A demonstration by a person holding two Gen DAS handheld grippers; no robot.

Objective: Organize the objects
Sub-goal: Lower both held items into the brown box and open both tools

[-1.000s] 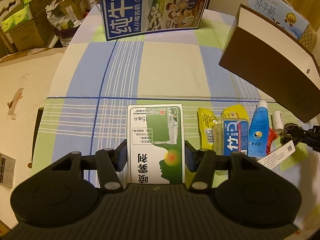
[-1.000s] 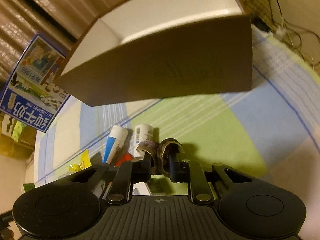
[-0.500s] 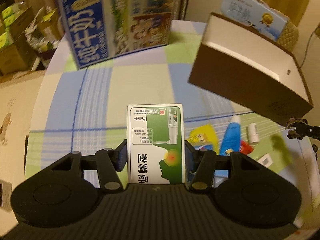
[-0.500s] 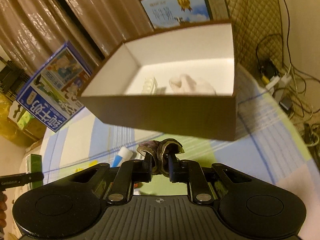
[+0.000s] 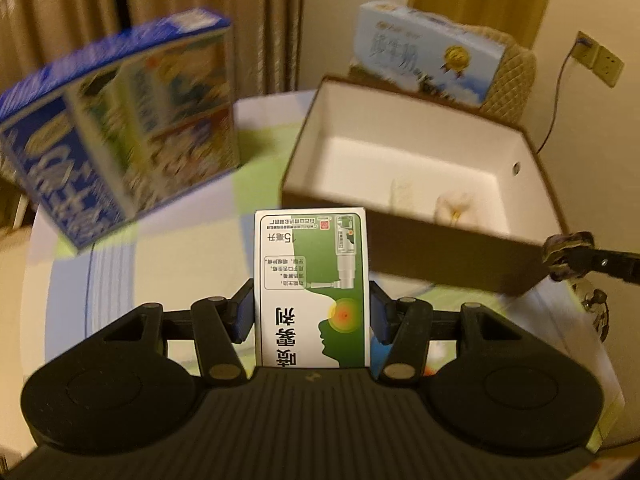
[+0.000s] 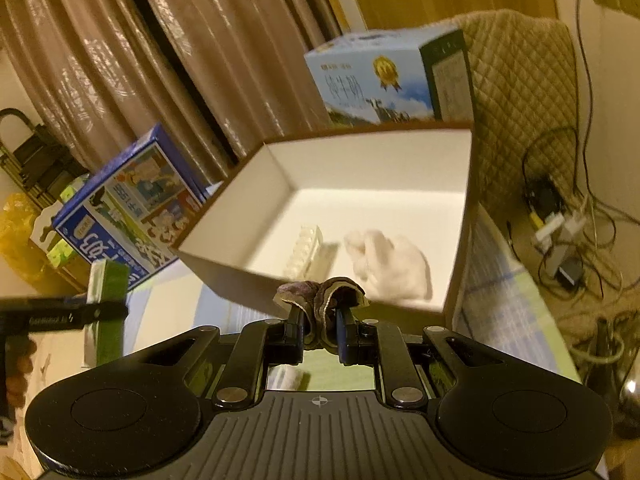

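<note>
Left gripper [image 5: 311, 312] clamped on green medicine box [image 5: 312, 292]; right gripper [image 6: 321, 330] pinching dark fabric scrap [image 6: 320, 300]; brown open box [image 5: 416, 248] at 1 o'clock.

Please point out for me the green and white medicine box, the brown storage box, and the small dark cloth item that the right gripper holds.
Medicine box [image 5: 312, 288]: left wrist view, middle of its printed front.
Brown storage box [image 6: 376, 200]: right wrist view, white inner floor.
Dark cloth item [image 6: 322, 296]: right wrist view, bunched top above the fingers.

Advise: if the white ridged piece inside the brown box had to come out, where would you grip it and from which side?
Come from straight above, through the open top of the brown box, whose walls block side access. Pinch the white ridged piece across its narrow width, mid-length: it lies flat on the box floor, long and slim. The white lump lies close alongside, so probably stay clear of it.
</note>
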